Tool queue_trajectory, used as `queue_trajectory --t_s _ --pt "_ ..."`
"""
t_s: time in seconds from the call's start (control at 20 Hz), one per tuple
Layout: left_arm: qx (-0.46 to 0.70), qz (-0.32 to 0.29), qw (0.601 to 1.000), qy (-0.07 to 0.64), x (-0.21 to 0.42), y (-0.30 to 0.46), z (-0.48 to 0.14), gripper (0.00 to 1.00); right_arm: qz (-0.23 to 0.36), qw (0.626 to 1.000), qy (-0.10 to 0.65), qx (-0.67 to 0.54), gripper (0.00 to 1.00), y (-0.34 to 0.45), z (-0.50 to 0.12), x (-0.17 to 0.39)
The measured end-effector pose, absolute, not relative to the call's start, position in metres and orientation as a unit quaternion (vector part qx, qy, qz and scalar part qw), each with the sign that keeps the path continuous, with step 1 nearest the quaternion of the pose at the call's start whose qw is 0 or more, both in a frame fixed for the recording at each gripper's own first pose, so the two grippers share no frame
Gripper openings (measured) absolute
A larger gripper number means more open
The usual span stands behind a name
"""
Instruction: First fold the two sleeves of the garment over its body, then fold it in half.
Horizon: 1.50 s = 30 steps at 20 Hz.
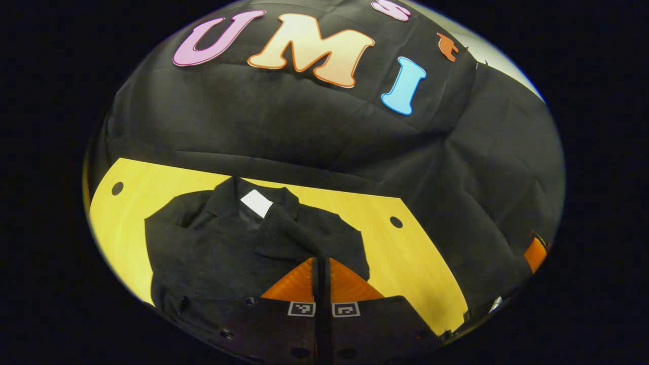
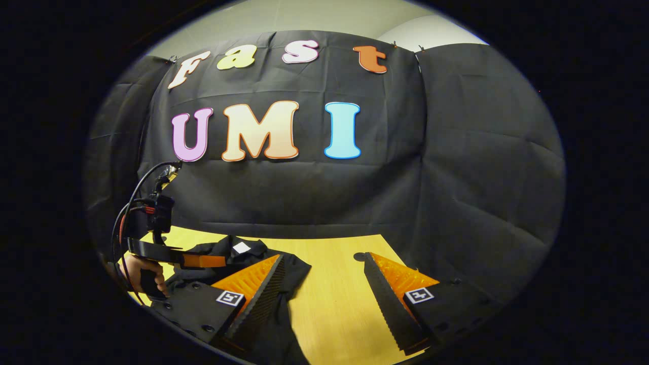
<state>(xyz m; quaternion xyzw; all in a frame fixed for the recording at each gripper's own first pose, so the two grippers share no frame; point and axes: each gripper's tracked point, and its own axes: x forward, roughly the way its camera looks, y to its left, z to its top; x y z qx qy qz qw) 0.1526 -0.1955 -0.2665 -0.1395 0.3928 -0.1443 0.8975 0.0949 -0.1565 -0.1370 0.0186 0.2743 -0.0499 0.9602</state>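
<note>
A black garment (image 1: pixel 203 253) lies flat on the yellow table (image 1: pixel 410 258), collar at the far side with a white label (image 1: pixel 256 203) showing. One sleeve (image 1: pixel 286 230) lies across the body and runs up to my left gripper (image 1: pixel 322 262), whose fingers are shut on its end. In the right gripper view a hand (image 2: pixel 144 276) holds that left gripper (image 2: pixel 203 261) low over the garment (image 2: pixel 296 266). My right gripper (image 2: pixel 323 257) is wide open and holds nothing. Its left finger hangs over the garment's edge and its right finger over bare table (image 2: pixel 329 304).
The black cloth wall (image 1: pixel 304 126) stands right behind the table's far edge. Two round holes (image 1: pixel 117 188) (image 1: pixel 396 222) mark the tabletop near its back corners. Bare wood lies to the right of the garment. A cable (image 2: pixel 134 192) loops up from the left gripper.
</note>
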Motion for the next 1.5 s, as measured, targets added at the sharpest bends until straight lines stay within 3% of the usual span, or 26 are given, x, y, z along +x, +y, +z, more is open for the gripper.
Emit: queue_trajectory --t_s 0.1,0.15,0.2,0.35,0.65,0.95,1.25,1.45,1.5 --pt "-0.166 -0.160 0.888 0.398 0.151 -0.217 -0.270 0.01 -0.058 0.960 0.274 0.021 0.99 -0.168 -0.137 0.091" --pt "-0.174 -0.160 0.887 0.397 0.153 -0.224 -0.271 0.10 -0.062 0.959 0.274 0.022 0.99 -0.173 -0.136 0.089" --pt "-0.180 -0.164 0.885 0.396 0.153 -0.230 -0.272 0.07 -0.065 0.959 0.275 0.022 0.99 -0.178 -0.136 0.086" --pt "-0.183 -0.160 0.883 0.401 0.153 -0.231 -0.276 0.99 -0.070 0.958 0.277 0.024 0.99 -0.185 -0.139 0.083" --pt "-0.196 -0.159 0.879 0.404 0.125 -0.196 -0.268 0.96 -0.055 0.955 0.290 0.034 0.99 -0.170 -0.149 0.077" --pt "-0.133 -0.126 0.883 0.433 0.056 -0.091 -0.265 0.96 -0.027 0.937 0.344 0.054 0.99 -0.138 -0.185 0.049" --pt "-0.062 -0.063 0.854 0.512 -0.065 0.020 -0.283 0.96 0.009 0.887 0.455 0.076 0.99 -0.094 -0.257 -0.005" --pt "-0.044 -0.039 0.824 0.564 -0.132 0.053 -0.299 1.00 0.022 0.845 0.530 0.066 0.99 -0.070 -0.309 -0.053" --pt "-0.043 -0.035 0.819 0.572 -0.144 0.057 -0.301 0.96 0.021 0.836 0.544 0.065 0.99 -0.066 -0.318 -0.063"
